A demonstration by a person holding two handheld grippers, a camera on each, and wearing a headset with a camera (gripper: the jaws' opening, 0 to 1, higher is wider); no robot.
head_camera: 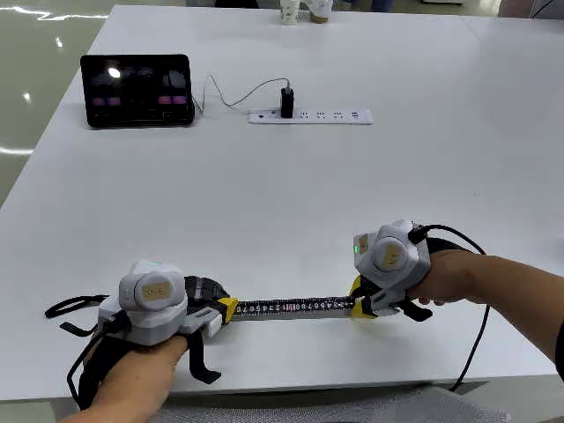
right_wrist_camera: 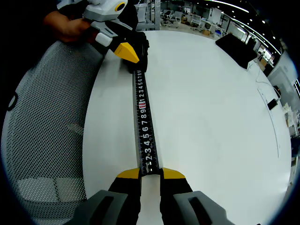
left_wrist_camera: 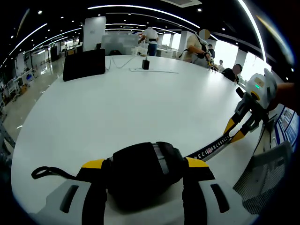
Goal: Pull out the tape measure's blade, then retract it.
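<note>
- Head view: the left gripper (head_camera: 216, 310) sits low at 7 o'clock, and its jaws are clamped around the black body of the tape measure (head_camera: 204, 289), yellow tips hugging either side.
- Over at 4 o'clock is the right gripper (head_camera: 357, 305), jaws pinched narrow on the free end of the blade (head_camera: 291, 307).
- The blade runs flat and straight between the two, from 9 o'clock to 3 o'clock, lying just above the white table (head_camera: 352, 194) near its front edge.
- The left gripper view confirms that grip: the tape measure's case is wedged between the two jaws, and the numbered blade heads off toward 3 o'clock to the other gripper.
- In the right gripper view the blade's tip is nipped between the yellow fingertips at 6 o'clock. Its printed digits climb toward 12 o'clock, where the case sits in the far gripper.
- A mesh chair (right_wrist_camera: 47, 117) shows at 9 o'clock in that view, off the table's edge.
- Far side of the table in the head view: a dark tablet (head_camera: 137, 90) at 11 o'clock.
- A white power strip (head_camera: 310, 116) lies at 12 o'clock with a black charger (head_camera: 287, 101) plugged in, and a thin cable links the tablet and charger.
</note>
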